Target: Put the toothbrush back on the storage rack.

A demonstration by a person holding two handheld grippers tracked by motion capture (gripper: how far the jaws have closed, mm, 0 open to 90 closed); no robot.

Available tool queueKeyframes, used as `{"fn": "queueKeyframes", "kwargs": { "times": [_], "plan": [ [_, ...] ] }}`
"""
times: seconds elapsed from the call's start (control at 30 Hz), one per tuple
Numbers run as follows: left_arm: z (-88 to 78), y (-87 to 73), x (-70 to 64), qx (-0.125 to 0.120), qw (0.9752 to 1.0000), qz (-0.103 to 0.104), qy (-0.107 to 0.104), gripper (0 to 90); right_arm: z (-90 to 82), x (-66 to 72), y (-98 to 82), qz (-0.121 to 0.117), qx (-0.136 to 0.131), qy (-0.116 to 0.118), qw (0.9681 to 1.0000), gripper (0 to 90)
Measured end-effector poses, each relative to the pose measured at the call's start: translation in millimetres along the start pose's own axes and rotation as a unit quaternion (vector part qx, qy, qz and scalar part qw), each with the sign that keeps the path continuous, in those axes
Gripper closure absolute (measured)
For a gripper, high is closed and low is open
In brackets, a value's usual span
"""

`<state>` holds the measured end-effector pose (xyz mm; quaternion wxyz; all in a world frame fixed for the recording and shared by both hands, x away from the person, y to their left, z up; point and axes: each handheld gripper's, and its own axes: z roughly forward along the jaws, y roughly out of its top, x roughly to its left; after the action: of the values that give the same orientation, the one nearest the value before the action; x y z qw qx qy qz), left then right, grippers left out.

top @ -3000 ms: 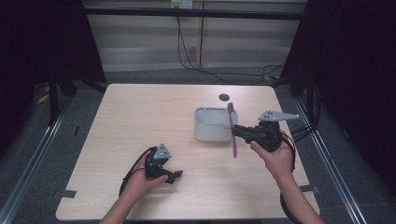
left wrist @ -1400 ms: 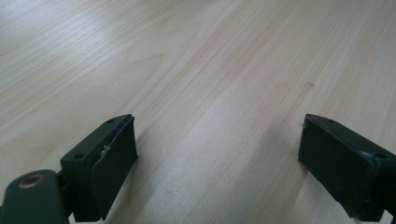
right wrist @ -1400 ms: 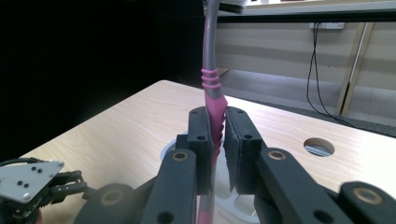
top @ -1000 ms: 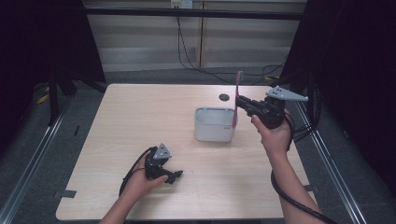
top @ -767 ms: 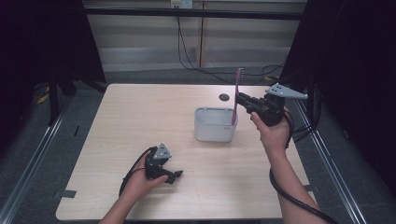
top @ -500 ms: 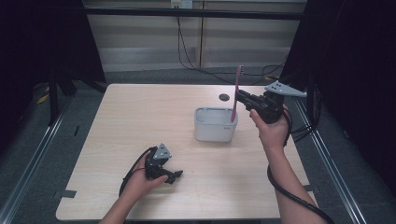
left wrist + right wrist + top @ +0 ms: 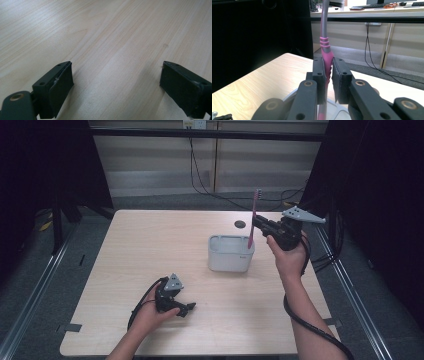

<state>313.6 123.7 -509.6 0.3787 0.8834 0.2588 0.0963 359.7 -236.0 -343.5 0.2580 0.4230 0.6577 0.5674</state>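
Right fingers (image 7: 261, 225) clamp toothbrush (image 7: 253, 217), now turned upright from lying flat, tip lowered into white cup (image 7: 230, 254) near surface's far right edge. Drop next. Left fingers (image 7: 186, 308) spread, idle.

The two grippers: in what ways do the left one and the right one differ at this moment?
The left gripper has its jaws wide apart with nothing between them; the right gripper is shut on a pink toothbrush. The left gripper sits low on the table, while the right is raised beside the white container, holding the toothbrush upright. Both have black jaws and are hand-held.
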Motion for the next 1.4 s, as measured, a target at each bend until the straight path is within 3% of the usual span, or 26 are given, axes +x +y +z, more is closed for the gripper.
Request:
{"fn": "queueKeyframes", "kwargs": {
  "times": [0.47, 1.4],
  "plan": [
    [0.1, -0.1, 0.1, -0.001, 1.0, 0.0, -0.002, 10.9, 9.1, -0.9, -2.9, -0.003, 0.005, -0.009, 0.9999, 81.5],
    [0.3, 0.0, 0.0, -0.002, 1.0, 0.0, -0.001, 10.9, 18.7, -10.6, -27.9, -0.004, 0.018, -0.026, 0.9995, 81.4]
  ]
}}
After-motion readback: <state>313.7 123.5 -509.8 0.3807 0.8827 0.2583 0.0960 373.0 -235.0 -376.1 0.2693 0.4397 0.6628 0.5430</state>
